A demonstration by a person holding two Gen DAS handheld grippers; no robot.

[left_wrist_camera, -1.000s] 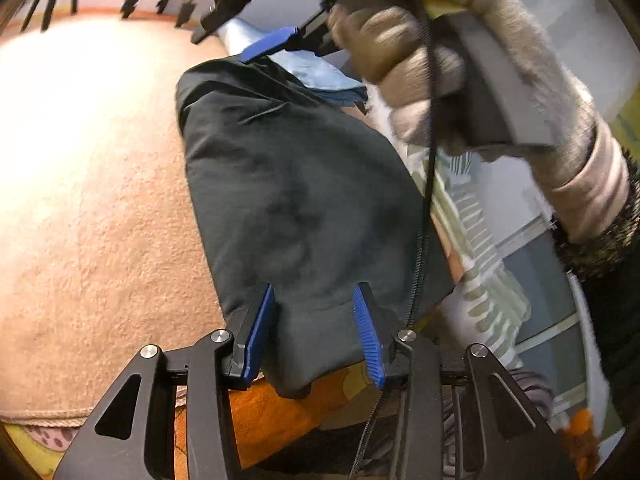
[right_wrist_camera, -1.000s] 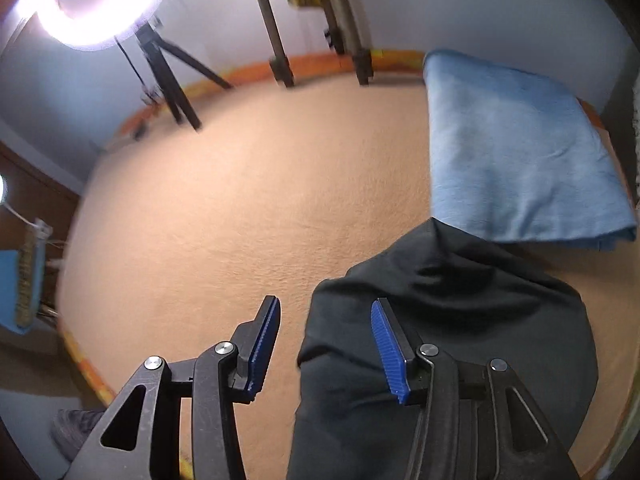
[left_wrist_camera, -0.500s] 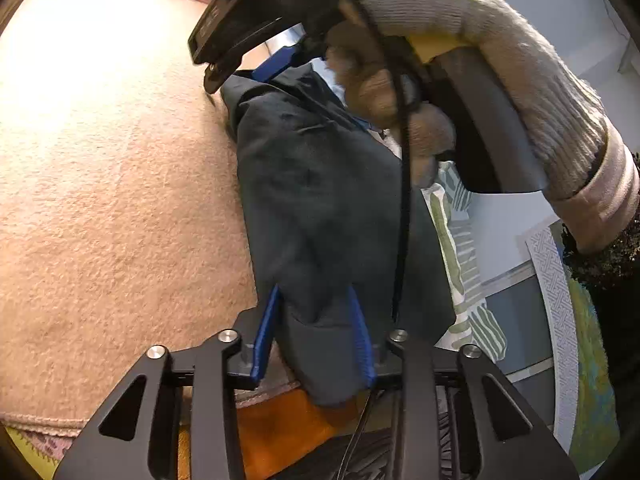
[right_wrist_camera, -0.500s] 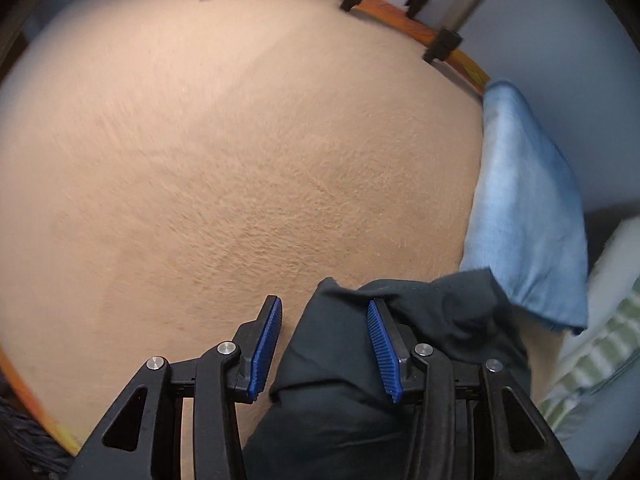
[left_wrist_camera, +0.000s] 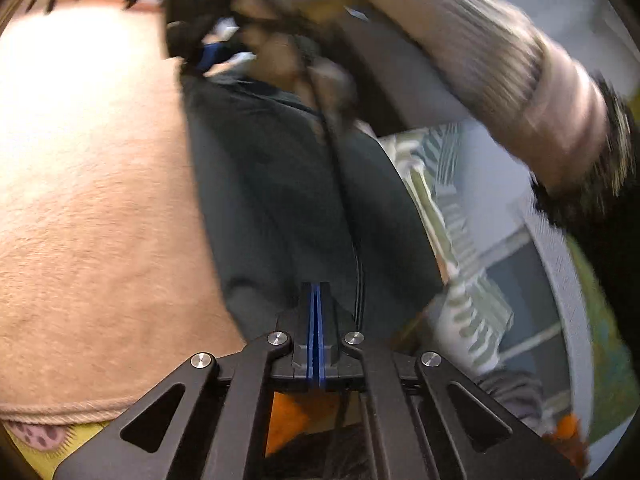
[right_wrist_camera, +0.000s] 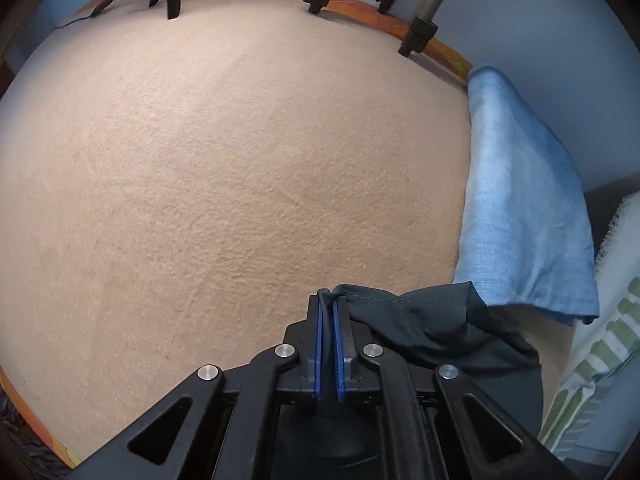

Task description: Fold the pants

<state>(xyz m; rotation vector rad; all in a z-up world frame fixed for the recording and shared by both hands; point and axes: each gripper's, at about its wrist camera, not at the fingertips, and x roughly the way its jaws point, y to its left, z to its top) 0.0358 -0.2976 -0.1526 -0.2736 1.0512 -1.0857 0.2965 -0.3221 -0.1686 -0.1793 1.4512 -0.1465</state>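
Dark grey pants [left_wrist_camera: 280, 184] lie folded lengthwise on the peach carpet [left_wrist_camera: 92, 200], running away from me. My left gripper [left_wrist_camera: 316, 286] is shut on their near end, blue pads pressed together with the cloth bunched at the tips. At the far end a gloved hand [left_wrist_camera: 400, 40] holds my right gripper [left_wrist_camera: 208, 54], which is blurred there. In the right wrist view the right gripper [right_wrist_camera: 329, 294] points steeply down, shut on a pinched fold of the pants' corner [right_wrist_camera: 420, 328], with dark cloth showing between its pads.
A folded light blue cloth [right_wrist_camera: 520, 208] lies right of the pants, its corner touching them. Striped green and white fabric [right_wrist_camera: 600, 344] sits at the right edge. Tripod legs [right_wrist_camera: 416, 36] stand along the carpet's far orange border. Open carpet [right_wrist_camera: 240, 160] spreads to the left.
Both grippers went from open around the pants' ends to shut on the cloth. The right gripper dropped and tipped downward onto the far corner.
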